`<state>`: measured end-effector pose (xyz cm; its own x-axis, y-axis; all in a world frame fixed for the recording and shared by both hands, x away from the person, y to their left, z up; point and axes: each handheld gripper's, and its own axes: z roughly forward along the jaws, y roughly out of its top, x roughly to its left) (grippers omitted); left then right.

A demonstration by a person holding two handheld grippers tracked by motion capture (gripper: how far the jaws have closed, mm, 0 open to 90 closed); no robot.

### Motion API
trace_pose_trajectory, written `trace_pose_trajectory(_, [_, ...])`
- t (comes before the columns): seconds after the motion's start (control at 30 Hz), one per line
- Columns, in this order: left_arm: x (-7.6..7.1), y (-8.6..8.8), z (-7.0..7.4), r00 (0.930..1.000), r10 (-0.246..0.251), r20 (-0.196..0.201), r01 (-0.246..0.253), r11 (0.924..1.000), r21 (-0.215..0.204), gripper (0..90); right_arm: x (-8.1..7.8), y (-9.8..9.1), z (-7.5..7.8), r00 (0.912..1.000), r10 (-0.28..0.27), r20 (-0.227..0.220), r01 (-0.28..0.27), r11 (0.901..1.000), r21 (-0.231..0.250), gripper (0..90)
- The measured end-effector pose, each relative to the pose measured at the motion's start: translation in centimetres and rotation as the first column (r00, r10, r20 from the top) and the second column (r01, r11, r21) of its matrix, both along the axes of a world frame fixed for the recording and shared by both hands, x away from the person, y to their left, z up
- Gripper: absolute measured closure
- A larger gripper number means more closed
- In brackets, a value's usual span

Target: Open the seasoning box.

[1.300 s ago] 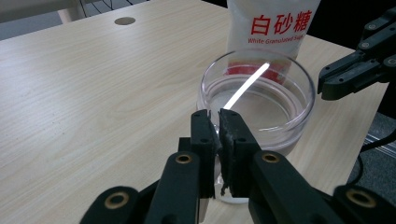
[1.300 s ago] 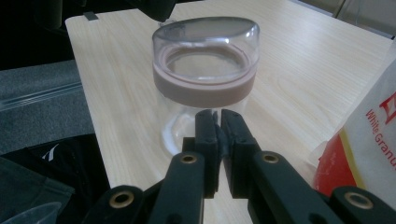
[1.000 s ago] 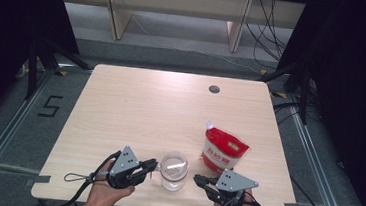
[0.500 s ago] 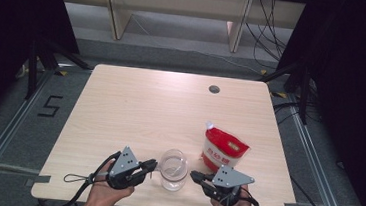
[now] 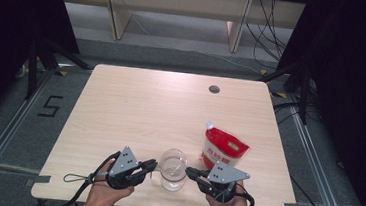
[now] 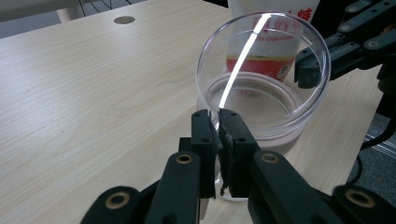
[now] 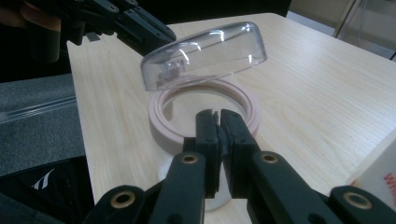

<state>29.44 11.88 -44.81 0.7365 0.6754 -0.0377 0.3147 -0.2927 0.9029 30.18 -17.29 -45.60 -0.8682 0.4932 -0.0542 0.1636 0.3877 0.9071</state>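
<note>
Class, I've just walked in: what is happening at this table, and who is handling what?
A person holds a gripper in each hand at a wooden table. The left gripper and the right gripper, both shut, flank a clear jar near the front edge. In the gripper views the jar's clear lid stands tilted open above a pinkish rim. A red pouch stands just beyond the right gripper.

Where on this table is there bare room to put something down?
The whole far half is free, from the cable hole back toward the jar, and so is the left side beyond the left gripper. The near edge is crowded: both grippers flank the jar, with the red pouch just behind the right gripper.
</note>
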Motion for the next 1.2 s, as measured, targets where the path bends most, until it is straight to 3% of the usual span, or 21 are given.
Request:
trace_pose_trajectory(0.2, [0.0, 0.0, 0.0, 1.0000, 0.000, 0.000, 0.000, 1.0000, -0.002, 83.7, -0.1, 0.5, 0.2, 0.9999, 0.015, 0.007, -0.015, 0.9997, 0.019, 86.9])
trace_pose_trajectory(0.3, [0.1, 0.1, 0.0, 1.0000, -0.003, 0.001, 0.003, 1.0000, 0.000, 82.6, -0.1, 0.5, 0.3, 0.9997, 0.023, 0.006, -0.023, 0.9997, 0.006, 87.2])
trace_pose_trajectory(0.43, [0.1, 0.2, 0.0, 1.0000, -0.008, -0.001, 0.008, 0.9999, -0.008, 76.1, -0.1, 0.5, 0.3, 0.9998, 0.017, 0.005, -0.017, 0.9998, 0.010, 87.4])
trace_pose_trajectory(0.47, [0.0, 0.1, 0.0, 0.9999, -0.011, -0.009, 0.011, 0.9997, -0.023, 72.7, -0.1, 0.5, 0.3, 0.9999, 0.016, 0.005, -0.016, 0.9998, 0.011, 87.5])
trace_pose_trajectory(0.53, [-0.1, 0.4, 0.2, 0.9999, -0.017, -0.004, 0.017, 0.9999, 0.001, 63.6, -0.1, 0.5, 0.4, 1.0000, 0.007, 0.004, -0.008, 0.9999, 0.011, 87.4])
trace_pose_trajectory(0.67, [-0.4, 0.9, 0.2, 0.9998, -0.001, -0.021, 0.001, 0.9999, -0.012, 52.0, -0.1, 0.8, 0.4, 0.9997, 0.017, 0.015, -0.017, 0.9996, 0.024, 87.4])
trace_pose_trajectory(0.8, [-1.0, 1.3, 0.3, 0.9999, -0.009, -0.010, 0.010, 0.9997, 0.022, 45.7, -0.1, 0.8, 0.6, 0.9995, 0.024, 0.020, -0.024, 0.9996, 0.017, 87.4])
trace_pose_trajectory(0.87, [-1.3, 1.6, 0.3, 0.9995, 0.003, -0.032, -0.002, 0.9998, 0.022, 42.2, -0.1, 0.8, 0.7, 0.9995, 0.027, 0.015, -0.027, 0.9995, 0.018, 87.4])
trace_pose_trajectory(0.93, [-1.3, 1.9, 0.3, 0.9997, -0.002, -0.026, 0.003, 0.9992, 0.039, 39.0, -0.2, 1.0, 0.7, 0.9995, 0.023, 0.020, -0.023, 0.9992, 0.032, 87.4])
trace_pose_trajectory(0.97, [-1.4, 1.8, 0.1, 0.9992, 0.011, -0.039, -0.010, 0.9998, 0.015, 38.0, -0.2, 0.9, 0.8, 0.9995, 0.024, 0.021, -0.024, 0.9994, 0.024, 87.4])
trace_pose_trajectory(1.0, [-1.5, 2.0, 0.0, 0.9988, 0.016, -0.045, -0.015, 0.9997, 0.021, 37.4, -0.3, 1.0, 0.8, 0.9997, 0.019, 0.013, -0.020, 0.9994, 0.028, 87.4])
trace_pose_trajectory(1.03, [-1.3, 2.2, -0.1, 0.9996, 0.007, -0.026, -0.006, 0.9994, 0.034, 37.0, -0.2, 1.0, 0.8, 0.9995, 0.024, 0.021, -0.025, 0.9994, 0.026, 87.4])
trace_pose_trajectory(1.07, [-1.5, 2.2, -0.2, 0.9986, 0.019, -0.049, -0.017, 0.9995, 0.027, 36.3, -0.1, 1.1, 0.8, 0.9993, 0.026, 0.029, -0.027, 0.9991, 0.033, 87.4])
trace_pose_trajectory(1.2, [-1.5, 2.5, -0.8, 0.9990, -0.002, -0.044, 0.004, 0.9984, 0.056, 34.3, -0.2, 1.2, 1.0, 0.9992, 0.026, 0.029, -0.027, 0.9992, 0.029, 87.3])
